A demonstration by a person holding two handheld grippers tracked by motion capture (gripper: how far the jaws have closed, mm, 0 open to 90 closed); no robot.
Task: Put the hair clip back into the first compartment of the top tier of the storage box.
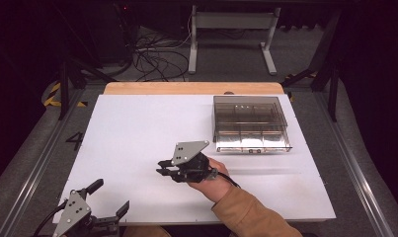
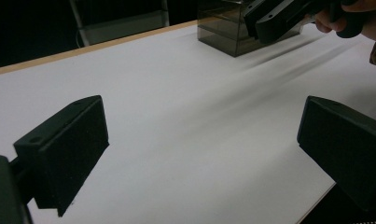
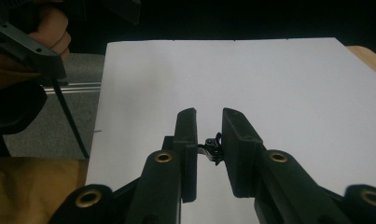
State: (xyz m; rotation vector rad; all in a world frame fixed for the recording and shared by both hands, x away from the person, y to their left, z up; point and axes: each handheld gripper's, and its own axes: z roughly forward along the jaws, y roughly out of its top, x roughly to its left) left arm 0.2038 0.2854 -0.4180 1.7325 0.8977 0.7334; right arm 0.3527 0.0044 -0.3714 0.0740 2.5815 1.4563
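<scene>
**Item: small black part in transit**

Right gripper (image 1: 163,168) is pinching a small black clip-like part (image 3: 212,148) between near-closed jaws, above mid-table. Left gripper (image 1: 107,196) is resting spread and empty by the near edge. Risk: the thin grip is letting the part twist and drop. Compartment box (image 1: 251,123) is standing far right; white table (image 1: 132,128) is offering wide open room.

We wear a tan sleeve (image 1: 251,215) at the white table (image 1: 137,128), carrying the right gripper (image 1: 163,169) and the left gripper (image 1: 110,200), both black with blocky jaws, brass-ringed screws, grey three-cornered top plates and thin black cables trailing toward the table's near edge.
</scene>
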